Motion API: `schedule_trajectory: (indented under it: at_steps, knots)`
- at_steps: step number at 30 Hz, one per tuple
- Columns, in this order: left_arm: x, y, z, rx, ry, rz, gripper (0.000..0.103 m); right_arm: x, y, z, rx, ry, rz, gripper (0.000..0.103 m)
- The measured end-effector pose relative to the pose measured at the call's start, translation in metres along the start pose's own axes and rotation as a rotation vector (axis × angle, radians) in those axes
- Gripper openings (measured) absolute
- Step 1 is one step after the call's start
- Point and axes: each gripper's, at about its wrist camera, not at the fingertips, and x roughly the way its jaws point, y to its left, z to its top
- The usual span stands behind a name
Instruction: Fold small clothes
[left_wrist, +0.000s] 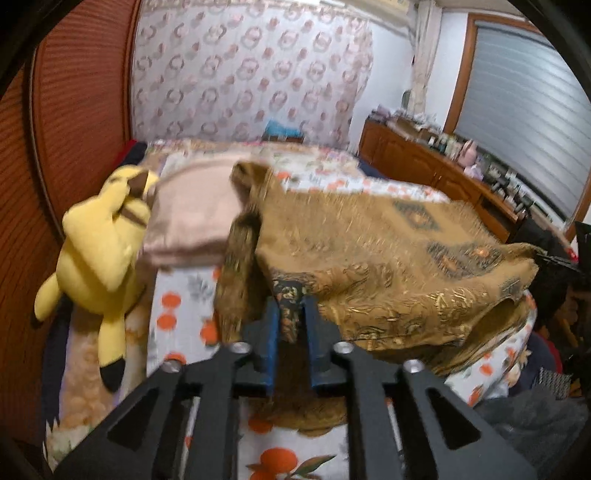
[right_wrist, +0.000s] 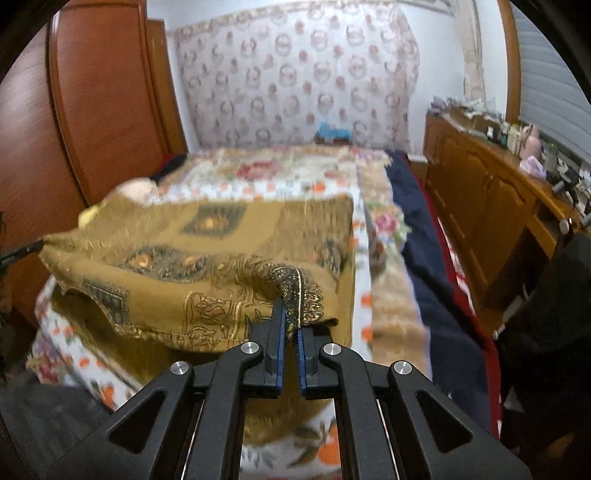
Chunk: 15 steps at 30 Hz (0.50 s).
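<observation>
- The left gripper (left_wrist: 291, 314) and right gripper (right_wrist: 290, 317) are each clamped on an edge of the golden-brown patterned garment (left_wrist: 388, 266), held lifted across mid-frame over the floral bed sheet (left_wrist: 184, 325).
- To fold cleanly, I'd keep both edges level and taut while laying it down.
- Only the left view shows the yellow plush toy (left_wrist: 99, 251) and folded pink cloth (left_wrist: 192, 218), at left.

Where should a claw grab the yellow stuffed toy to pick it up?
Best guess: the yellow stuffed toy by its fat middle, coming from the bed side on its right. It slumps against the wooden wall, so the other side is blocked. Both claws are busy holding the brown cloth.
</observation>
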Motion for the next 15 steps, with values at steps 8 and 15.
schedule_trajectory:
  at_steps: [8,15]
  knots:
    - [0.008,0.012,-0.022,-0.018,0.035,0.048,0.059,0.017,-0.008,-0.015,-0.002,0.056,-0.095,0.033]
    - [0.011,0.014,-0.019,-0.026,0.027,0.069,0.059,-0.002,-0.01,-0.011,-0.01,0.007,-0.166,0.047]
